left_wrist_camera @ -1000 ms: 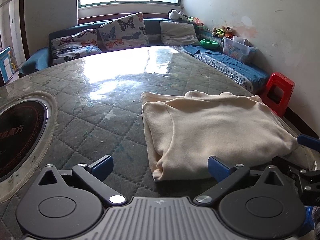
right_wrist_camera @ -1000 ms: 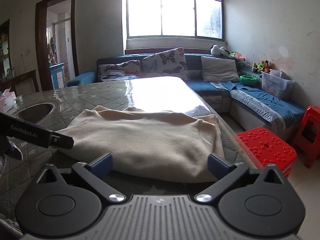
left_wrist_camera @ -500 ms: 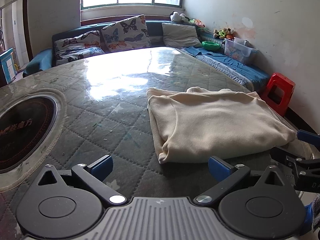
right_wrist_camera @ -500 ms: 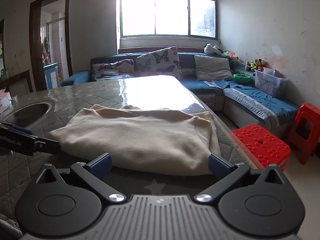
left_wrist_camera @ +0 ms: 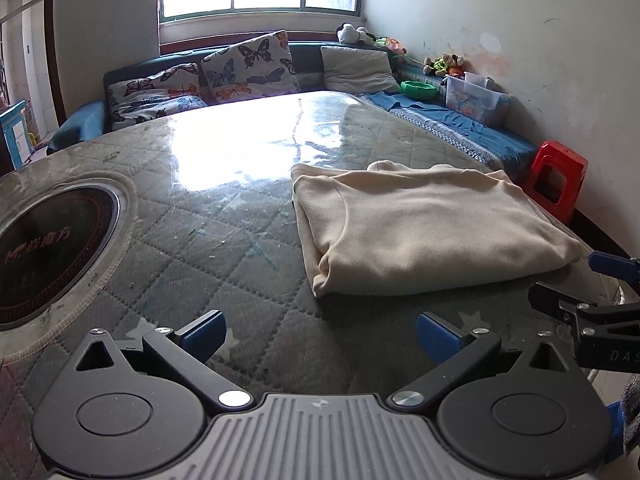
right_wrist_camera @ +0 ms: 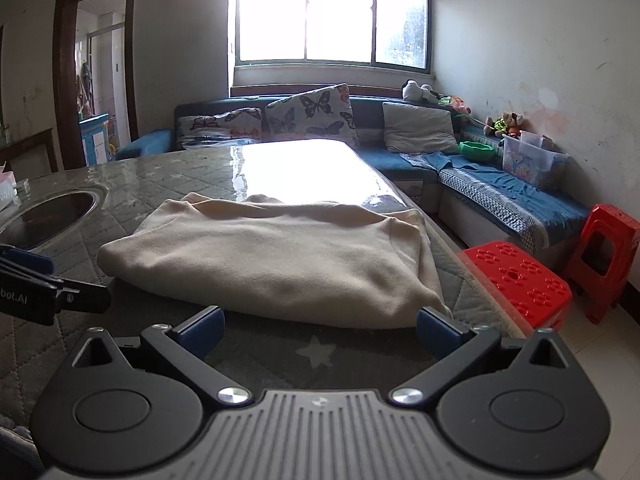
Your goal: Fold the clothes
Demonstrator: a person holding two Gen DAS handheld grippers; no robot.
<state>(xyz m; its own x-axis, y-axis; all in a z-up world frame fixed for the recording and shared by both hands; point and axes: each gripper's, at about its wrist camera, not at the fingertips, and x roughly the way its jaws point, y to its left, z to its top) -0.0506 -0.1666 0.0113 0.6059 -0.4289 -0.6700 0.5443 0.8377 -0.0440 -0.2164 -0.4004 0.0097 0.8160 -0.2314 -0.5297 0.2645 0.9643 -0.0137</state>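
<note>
Two grippers, both spread wide and holding nothing. Left gripper (left_wrist_camera: 320, 334) hovers low over the quilted table (left_wrist_camera: 224, 248), short of the garment's near-left corner; right gripper (right_wrist_camera: 320, 330) sits just off the garment's near edge, its blue pads (right_wrist_camera: 434, 328) close to the cloth but not touching, as far as I can tell.

Cream sweater (left_wrist_camera: 420, 232) lies in a compact rectangle by the table's right edge, toward the near-right corner, layers stacked, sleeves tucked in, collar bump at the far side. It already lies folded (whether it wants one more fold or is finished, the views don't settle).

Handling, as a judgement: soft, thick fleece-like knit w/ a matte nap, light, limp, no stiffness at all. It'll sag and slide apart if lifted by one layer. Rounded, puffy fold lines suggest bulk, so a pinch needs to catch all layers at once. Best holds are prob. the two near corners, one per gripper, or the thick folded edge on the left side. Not fragile; the grippy nap shouldn't slip from the pads.

Table surface is a grey-green diamond-stitched cover under a glossy clear sheet (strong window glare at the far end), so cloth should drag easily. Round dark inset (left_wrist_camera: 44, 252) w/ a pale ring sits at the left edge. Red plastic stool (right_wrist_camera: 516, 276) w/ a perforated top stands off the right edge.
</note>
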